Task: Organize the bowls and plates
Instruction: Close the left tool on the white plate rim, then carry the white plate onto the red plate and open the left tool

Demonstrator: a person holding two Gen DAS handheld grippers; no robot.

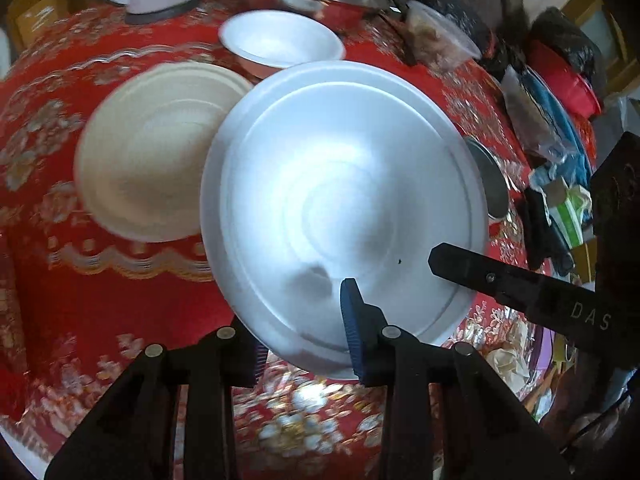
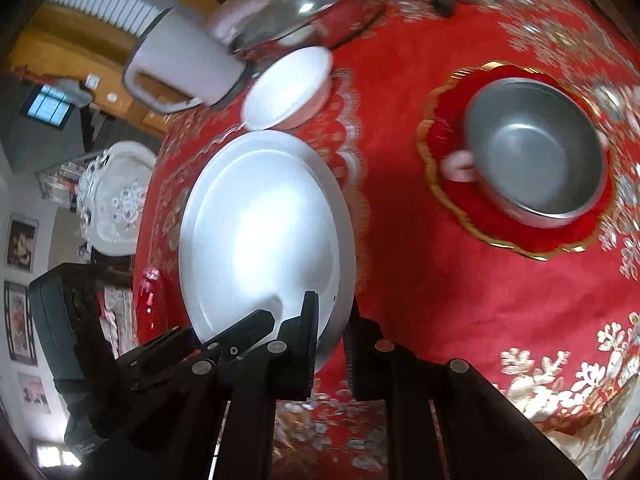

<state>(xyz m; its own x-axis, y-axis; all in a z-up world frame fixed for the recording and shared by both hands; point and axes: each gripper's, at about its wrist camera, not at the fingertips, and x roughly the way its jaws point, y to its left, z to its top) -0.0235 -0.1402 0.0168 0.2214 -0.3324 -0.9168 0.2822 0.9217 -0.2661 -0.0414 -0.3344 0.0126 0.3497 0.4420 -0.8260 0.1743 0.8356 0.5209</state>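
Note:
A large white plate (image 1: 344,184) is tilted above the red tablecloth and held from two sides. My left gripper (image 1: 306,332) is shut on its near rim, the blue pad on top and the other finger underneath. One of the right gripper's fingers (image 1: 472,268) lies on the plate from the right. In the right wrist view my right gripper (image 2: 332,316) is shut on the white plate (image 2: 264,224) at its near edge, beside the left gripper (image 2: 248,328). A beige plate (image 1: 160,148) and a white bowl (image 1: 280,40) lie behind it.
A metal bowl (image 2: 536,148) sits on a red gold-rimmed plate (image 2: 460,208) to the right. A white kettle (image 2: 180,68) and a lidded pot (image 2: 312,12) stand at the back. A plastic container (image 1: 440,36) and bags crowd the right edge. A red bottle (image 2: 150,300) stands beyond the table's left edge.

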